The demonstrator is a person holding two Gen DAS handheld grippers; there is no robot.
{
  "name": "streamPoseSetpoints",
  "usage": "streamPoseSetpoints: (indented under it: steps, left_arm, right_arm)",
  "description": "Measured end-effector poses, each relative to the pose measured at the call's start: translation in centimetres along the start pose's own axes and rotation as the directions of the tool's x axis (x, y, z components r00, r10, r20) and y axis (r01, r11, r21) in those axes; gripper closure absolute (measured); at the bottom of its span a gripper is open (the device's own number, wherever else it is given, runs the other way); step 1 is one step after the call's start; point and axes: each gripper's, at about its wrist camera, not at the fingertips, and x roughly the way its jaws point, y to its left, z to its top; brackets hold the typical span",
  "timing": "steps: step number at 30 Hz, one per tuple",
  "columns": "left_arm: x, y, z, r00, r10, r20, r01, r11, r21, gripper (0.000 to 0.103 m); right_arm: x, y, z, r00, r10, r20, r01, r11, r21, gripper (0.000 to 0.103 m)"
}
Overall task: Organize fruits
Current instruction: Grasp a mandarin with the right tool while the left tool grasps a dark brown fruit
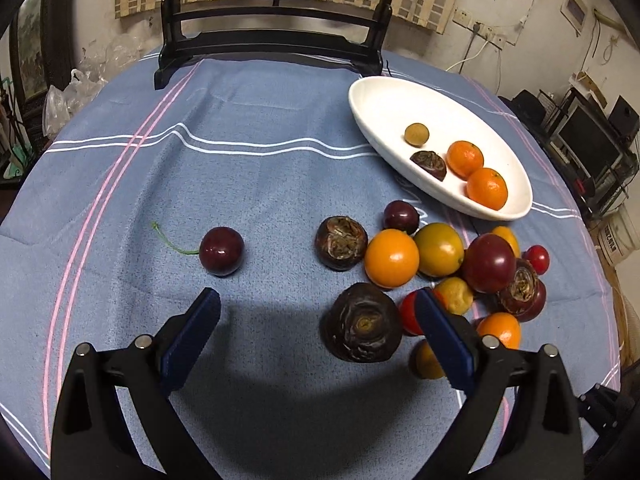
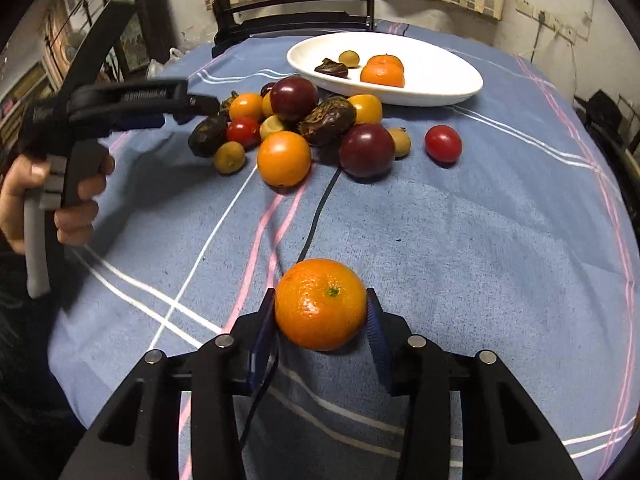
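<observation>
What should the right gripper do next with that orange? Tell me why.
Probably lift it toward the white dish: the right gripper has both pads against the orange, and two oranges already lie there.

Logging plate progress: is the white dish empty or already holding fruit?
Holding fruit. The white dish contains two mandarins, one small tan round fruit and a dark piece; most of it is bare.
</observation>
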Motion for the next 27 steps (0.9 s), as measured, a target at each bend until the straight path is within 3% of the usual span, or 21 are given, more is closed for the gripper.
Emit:
streamPoseSetpoints:
  steps: [4, 7, 11, 18, 22, 24, 25, 27]
  left_arm:
    - [0.0, -0.1, -0.1, 1.0, -0.003, -0.008, 0.003, 1.0, 0.011, 0.007]
    - [-0.1, -0.5, -0.3, 1.0, -0.003, -0.009, 0.004, 0.999, 0.045, 0.007]
    - [-0.1, -0.9, -0.8, 1.0, 0.018, -0.009, -0.017, 0.996, 0.091, 0.007]
    - [1.1, -2.2, -1.6, 0.998, 0.052, -0.03, -0.046, 0.985, 0.166, 0.009]
    - [2.0, -2.6, -1.7, 0.998, 0.064, -0.027, -0.058, 0.98, 0.188, 0.031]
    - [2.0, -3.2, -1.7, 0.999, 0.038, -0.003, -0.036, 0.973, 0.229, 0.055]
    - [1.9, -3.5, -1.7, 1.0, 0.031, 0.001, -0.03, 0.97, 0.242, 0.059]
    - [1.9, -3.5, -1.8, 0.999, 0.039, 0.003, -0.038, 0.97, 0.24, 0.06]
  right_arm:
    - [-0.8, -2.2, 0.7, 0.997, 0.067, 0.037, -0.07, 0.991, 0.115, 0.06]
    - [-1.5, -3.8, 1.7, 0.996, 0.046, 0.075, -0.059, 0.983, 0.176, 0.06]
    - [-1.1, -4.7, 3.5, 0.995, -0.013, 0.101, -0.007, 0.98, 0.201, 0.06]
    - [0.6, -4.5, 4.0, 0.995, 0.016, 0.103, -0.036, 0.981, 0.192, 0.06]
    - [1.1, -4.5, 3.7, 0.995, 0.025, 0.097, -0.043, 0.981, 0.189, 0.06]
    - [1.2, -4.5, 3.7, 0.995, 0.033, 0.098, -0.052, 0.98, 0.192, 0.06]
    - [1.1, -4.5, 3.6, 0.994, 0.033, 0.1, -0.052, 0.98, 0.191, 0.06]
    - [0.8, -4.6, 3.6, 0.994, 0.036, 0.106, -0.055, 0.981, 0.188, 0.06]
